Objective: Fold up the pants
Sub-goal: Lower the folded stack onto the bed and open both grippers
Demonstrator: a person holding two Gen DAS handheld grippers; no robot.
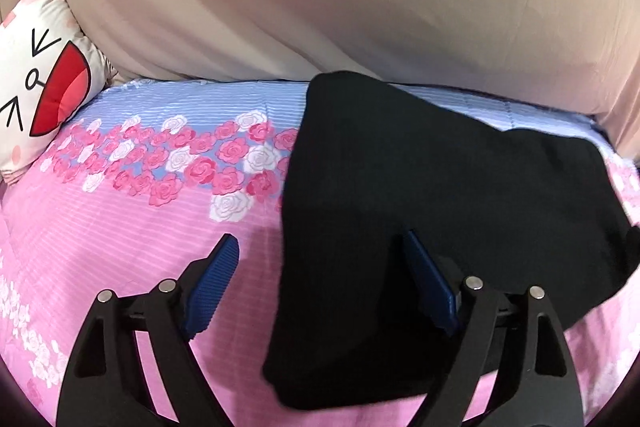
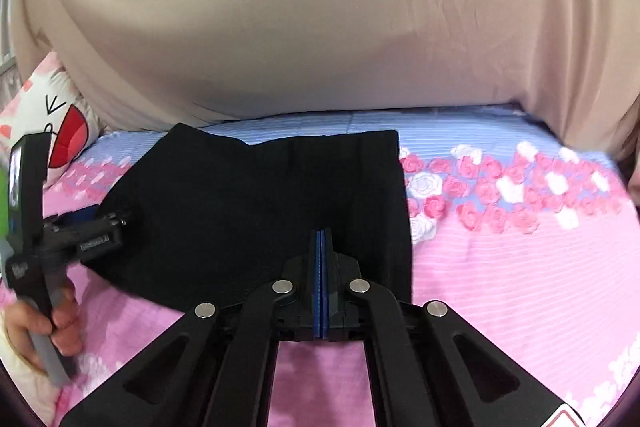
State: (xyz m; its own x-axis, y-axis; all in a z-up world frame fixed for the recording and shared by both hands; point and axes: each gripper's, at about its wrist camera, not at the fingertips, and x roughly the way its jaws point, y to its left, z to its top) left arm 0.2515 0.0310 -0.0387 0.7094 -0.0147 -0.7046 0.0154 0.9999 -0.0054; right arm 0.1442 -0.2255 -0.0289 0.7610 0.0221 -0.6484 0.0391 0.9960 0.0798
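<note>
Black pants lie folded in a compact stack on a pink and blue rose-print bedsheet. My left gripper is open and straddles the stack's left edge. One blue pad hangs over bare sheet and the other pad over the black cloth. In the right wrist view the pants fill the middle. My right gripper is shut just above their near right part, pads together with no cloth visible between them. The left gripper shows at the stack's left side, held by a hand.
A white cushion with a cartoon face leans at the bed's far left. A large beige cloth hangs along the far side of the bed. Bare sheet extends to the right of the pants.
</note>
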